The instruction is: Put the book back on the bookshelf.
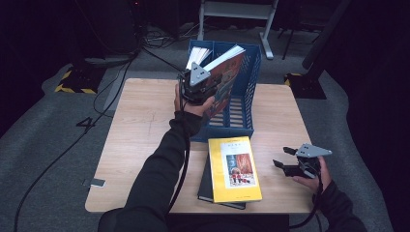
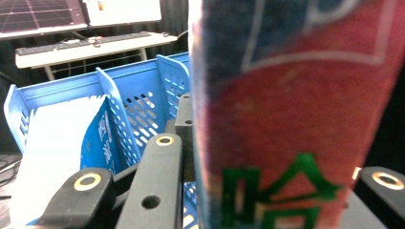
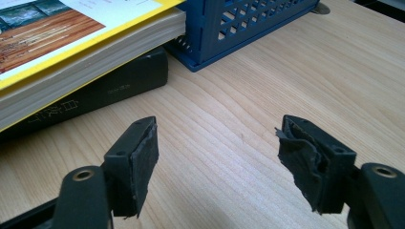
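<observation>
red book (image 1: 223, 79) clamped in left claw (image 1: 197, 89)

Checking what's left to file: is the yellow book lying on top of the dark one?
Yes, the yellow book lies flat on the dark book.

The blue file rack (image 1: 241, 104) stands at the table's (image 1: 140, 140) far edge, its dividers splitting it into narrow slots. The left slot is taken by white papers (image 1: 197, 55); the red book (image 1: 227, 79), tilted in the left gripper (image 1: 196, 89), crowds the next one. The yellow book (image 1: 234, 169) on a black book (image 1: 205, 186) blocks the near edge's middle. The left half and the right edge's strip lie bare, where the right gripper (image 1: 285, 159) sits, jaws apart.
</observation>
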Available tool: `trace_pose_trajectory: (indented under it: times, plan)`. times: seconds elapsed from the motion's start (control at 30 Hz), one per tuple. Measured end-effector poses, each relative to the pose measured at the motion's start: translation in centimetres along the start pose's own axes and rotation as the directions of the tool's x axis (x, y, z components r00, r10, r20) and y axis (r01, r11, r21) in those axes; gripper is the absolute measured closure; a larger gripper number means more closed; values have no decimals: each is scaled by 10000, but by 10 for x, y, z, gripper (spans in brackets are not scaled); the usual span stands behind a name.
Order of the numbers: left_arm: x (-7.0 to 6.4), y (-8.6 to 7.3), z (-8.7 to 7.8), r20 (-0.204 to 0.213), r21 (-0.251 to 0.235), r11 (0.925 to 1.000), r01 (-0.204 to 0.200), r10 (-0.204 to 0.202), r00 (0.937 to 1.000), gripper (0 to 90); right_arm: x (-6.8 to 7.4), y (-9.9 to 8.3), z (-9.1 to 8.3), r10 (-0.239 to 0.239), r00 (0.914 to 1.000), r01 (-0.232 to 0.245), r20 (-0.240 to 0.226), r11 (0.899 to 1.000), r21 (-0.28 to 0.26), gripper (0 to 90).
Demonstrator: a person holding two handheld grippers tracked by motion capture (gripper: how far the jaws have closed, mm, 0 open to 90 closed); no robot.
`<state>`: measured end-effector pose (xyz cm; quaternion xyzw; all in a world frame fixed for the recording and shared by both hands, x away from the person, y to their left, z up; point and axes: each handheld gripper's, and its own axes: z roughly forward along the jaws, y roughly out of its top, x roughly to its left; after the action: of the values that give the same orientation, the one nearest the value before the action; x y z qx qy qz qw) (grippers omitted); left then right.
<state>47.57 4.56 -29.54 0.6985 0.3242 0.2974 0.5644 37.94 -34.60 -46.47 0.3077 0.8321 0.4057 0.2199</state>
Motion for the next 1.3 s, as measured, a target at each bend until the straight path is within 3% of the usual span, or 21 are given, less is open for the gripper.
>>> trace_pose_trajectory:
  times: [0.47, 0.83, 0.9, 1.07, 1.3]
  plan:
    - [3, 8, 31, -756, 257, 9990, 364, -344, 9965, 744, 1, -1, 0, -105, 9999, 105, -110, 9999, 0, 303]
    - [8, 8, 50, -1509, 257, 9976, 647, -601, 9867, 743, 3, -1, 1, -248, 9995, 249, -199, 9997, 60, 303]
    - [8, 9, 55, -1590, 315, 9978, 590, -533, 9858, 743, 3, -1, 1, -292, 9994, 293, -203, 9996, 49, 302]
    - [9, 10, 65, -1607, 254, 9960, 852, -800, 9838, 743, 3, -1, 2, -321, 9993, 323, -207, 9994, 79, 302]
    - [7, 6, 79, -1917, 244, 9946, 1012, -946, 9769, 743, 4, -2, 2, -333, 9992, 335, -240, 9994, 67, 301]
